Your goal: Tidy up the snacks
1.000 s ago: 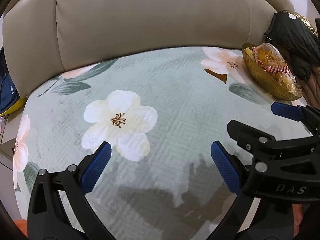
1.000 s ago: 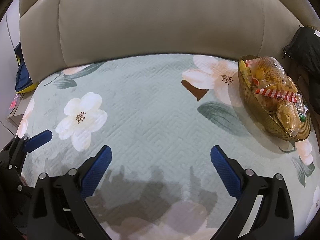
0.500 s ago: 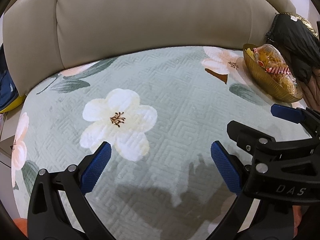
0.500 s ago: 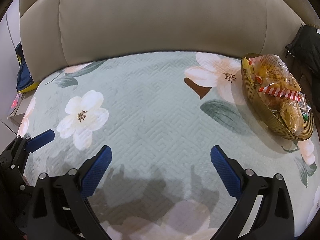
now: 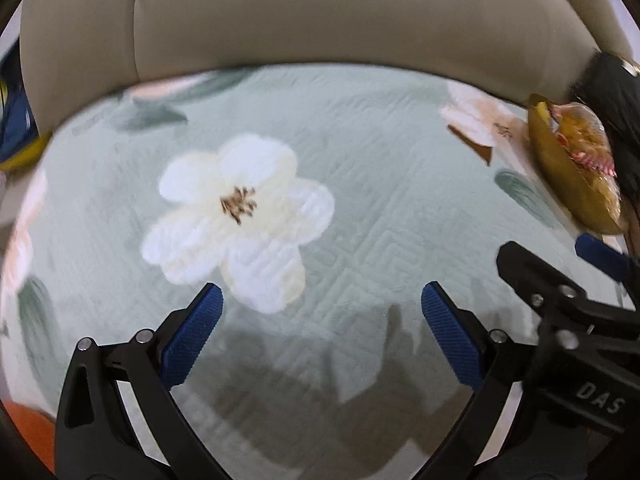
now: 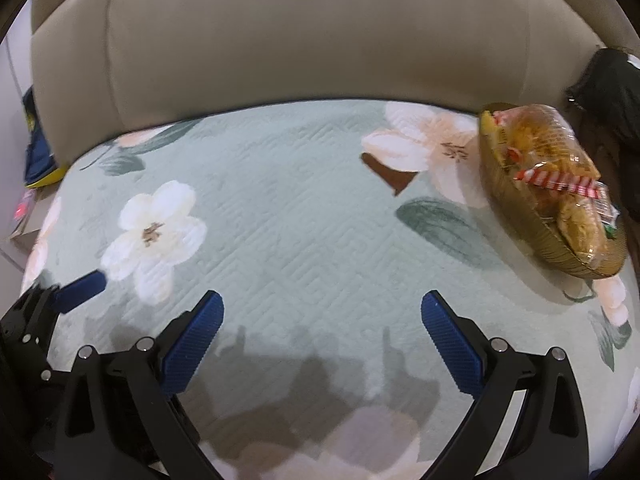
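A gold oval bowl [image 6: 520, 224] sits at the far right of the floral seat cover, heaped with packaged snacks [image 6: 548, 160], one with a red-and-white striped edge. It also shows in the left wrist view [image 5: 560, 176]. My left gripper [image 5: 320, 312] is open and empty, low over the cover near a white flower. My right gripper [image 6: 322, 314] is open and empty, left of the bowl and well short of it. Each gripper shows in the other's view: the right one [image 5: 560, 300] and the left one [image 6: 60, 300].
A beige sofa backrest [image 6: 300, 40] rises behind the green quilted seat cover [image 6: 300, 220]. A black bag [image 6: 612, 80] lies beyond the bowl at the right. A blue and yellow item [image 6: 38, 152] sits off the left edge.
Both grippers have shifted; the bowl sits further right in the left wrist view and the white flower is larger and nearer centre. Both stay open and empty.
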Demonstrator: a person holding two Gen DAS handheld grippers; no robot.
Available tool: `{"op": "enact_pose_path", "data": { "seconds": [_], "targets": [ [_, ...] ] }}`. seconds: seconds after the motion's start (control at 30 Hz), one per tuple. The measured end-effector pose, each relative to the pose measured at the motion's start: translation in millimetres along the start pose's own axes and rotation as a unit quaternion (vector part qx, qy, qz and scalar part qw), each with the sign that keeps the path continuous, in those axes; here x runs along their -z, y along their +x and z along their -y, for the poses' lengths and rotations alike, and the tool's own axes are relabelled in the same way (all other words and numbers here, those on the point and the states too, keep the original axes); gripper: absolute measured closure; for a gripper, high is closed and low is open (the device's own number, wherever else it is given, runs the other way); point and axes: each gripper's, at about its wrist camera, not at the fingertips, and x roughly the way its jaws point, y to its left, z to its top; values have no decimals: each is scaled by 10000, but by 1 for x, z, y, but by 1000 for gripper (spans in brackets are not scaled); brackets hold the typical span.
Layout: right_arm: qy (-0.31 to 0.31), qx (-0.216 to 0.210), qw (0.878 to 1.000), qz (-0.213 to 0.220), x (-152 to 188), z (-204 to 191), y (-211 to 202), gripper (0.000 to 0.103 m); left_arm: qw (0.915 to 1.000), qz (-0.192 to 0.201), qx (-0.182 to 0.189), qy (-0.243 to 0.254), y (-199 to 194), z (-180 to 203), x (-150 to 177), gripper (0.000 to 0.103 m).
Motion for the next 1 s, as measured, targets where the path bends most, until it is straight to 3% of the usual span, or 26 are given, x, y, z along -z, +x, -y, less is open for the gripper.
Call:
{"op": "enact_pose_path", "data": {
  "seconds": [0.1,0.2,0.37,0.73,0.9,1.0],
  "targets": [
    [142,138,9998,14,2,6,8,5,9999,99,-37,54,4,3,0,13],
    [279,167,9995,-39,4,11,16,5,9997,154,-181,3,6,5,0,4],
    [378,297,9988,-11,5,16,21,5,9995,62,-275,-112,17,4,4,4],
    [395,296,9972,-563,13,17,47,5,9977,76,-628,235,21,13,13,3],
    [834,69,9920,-945,21,32,65,5,9965,371,-719,200,19,13,22,3],
    [813,-115,9957,-430,30,38,61,5,9962,436,-732,182,19,14,24,3]
  ]
}}
